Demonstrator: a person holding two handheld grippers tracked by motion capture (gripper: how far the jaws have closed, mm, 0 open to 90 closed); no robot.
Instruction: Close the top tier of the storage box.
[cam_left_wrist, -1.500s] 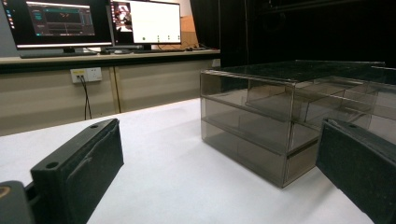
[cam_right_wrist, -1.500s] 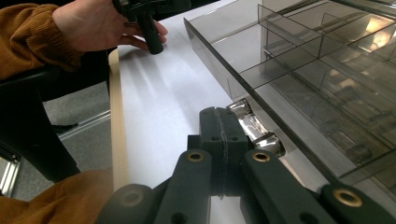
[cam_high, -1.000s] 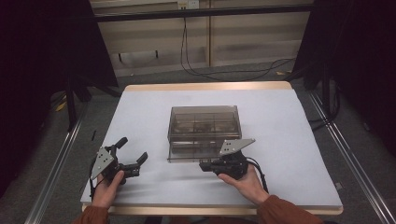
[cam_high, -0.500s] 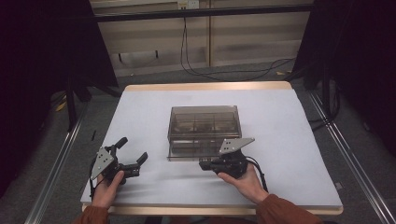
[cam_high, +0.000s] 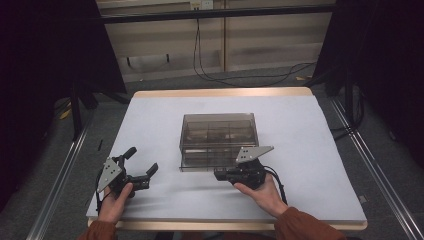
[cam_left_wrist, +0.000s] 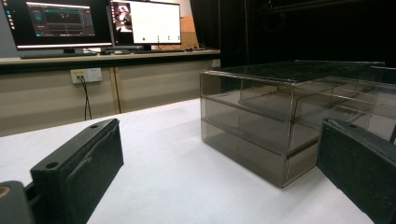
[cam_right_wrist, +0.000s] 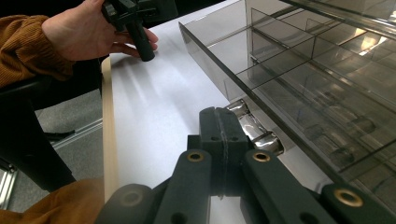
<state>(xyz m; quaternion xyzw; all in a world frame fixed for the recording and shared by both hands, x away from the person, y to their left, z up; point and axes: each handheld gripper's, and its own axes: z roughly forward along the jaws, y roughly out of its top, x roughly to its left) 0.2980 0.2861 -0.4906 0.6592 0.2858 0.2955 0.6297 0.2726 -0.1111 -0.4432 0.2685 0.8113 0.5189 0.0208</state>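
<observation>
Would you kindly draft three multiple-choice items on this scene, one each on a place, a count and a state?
1. Where does the smoked drawer box stand?
A. near the table's middle
B. at the far left corner
C. on the floor

2. How many drawer tiers does the box show in the left gripper view?
A. one
B. two
C. four

3. How does the left hand-held gripper stand?
A. shut on a cable
B. shut on nothing
C. open

Answers:
1 A, white table shows on every side of it.
2 B, one tier sits over another on its near face.
3 C, its jaws stand wide apart with bare table between them.
</observation>
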